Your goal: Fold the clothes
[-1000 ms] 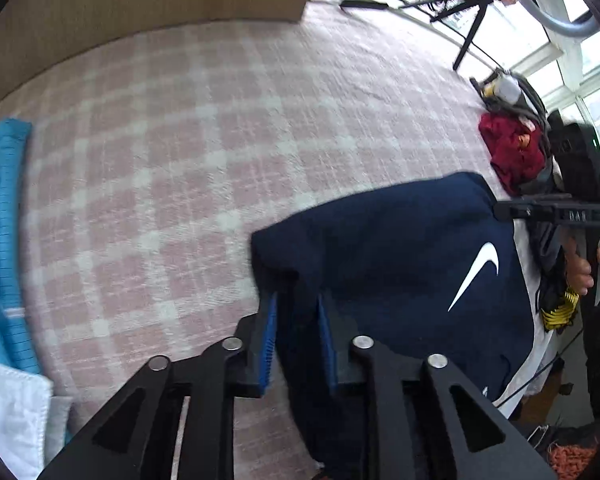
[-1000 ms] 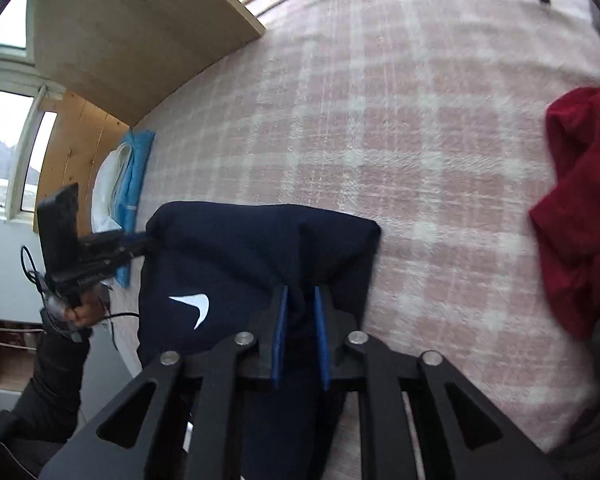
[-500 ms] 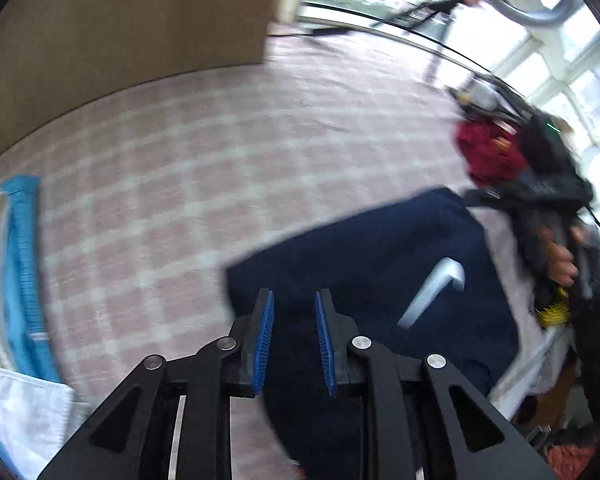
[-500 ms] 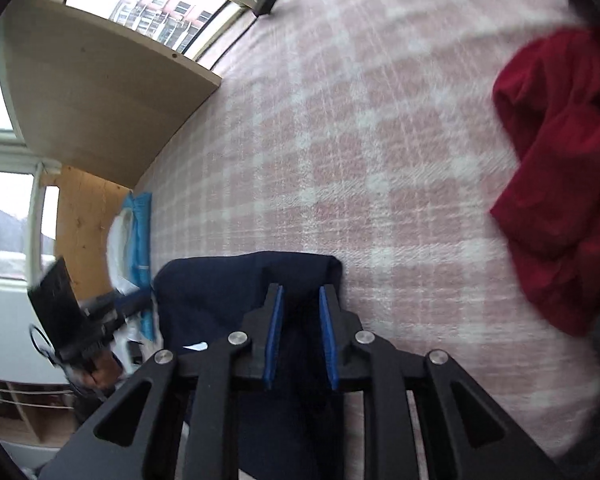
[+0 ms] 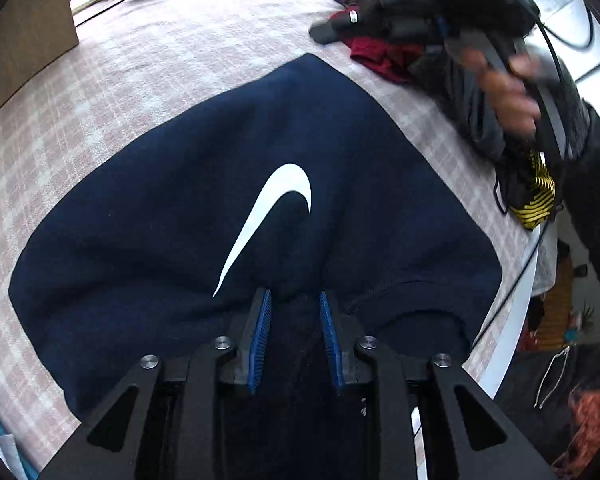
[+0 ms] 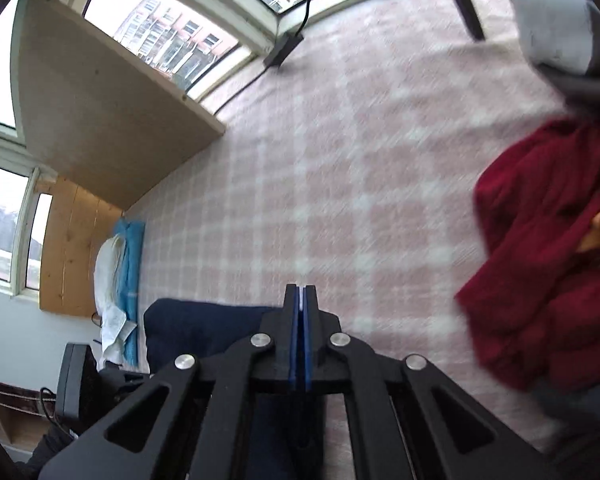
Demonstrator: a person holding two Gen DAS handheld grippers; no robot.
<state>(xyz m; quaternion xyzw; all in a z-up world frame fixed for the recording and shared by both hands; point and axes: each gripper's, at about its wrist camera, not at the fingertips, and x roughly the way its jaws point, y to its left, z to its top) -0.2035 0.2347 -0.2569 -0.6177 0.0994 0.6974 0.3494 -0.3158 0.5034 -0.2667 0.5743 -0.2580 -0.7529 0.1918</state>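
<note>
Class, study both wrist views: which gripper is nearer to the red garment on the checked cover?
Right. The right gripper, jaws shut, hangs above the checked cover beside the red garment. The left gripper sits over the navy sweatshirt, farther from it.

On the navy sweatshirt [image 5: 204, 184] under my left tongs I saw a white Nike swoosh [image 5: 276, 216], a logo with no lettering. My right gripper's [image 5: 332, 32] body bore pale letters that looked like "UAB". I could read nothing else.

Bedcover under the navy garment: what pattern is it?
Pink-and-white plaid bedcover, clearest in the right wrist view.
</note>
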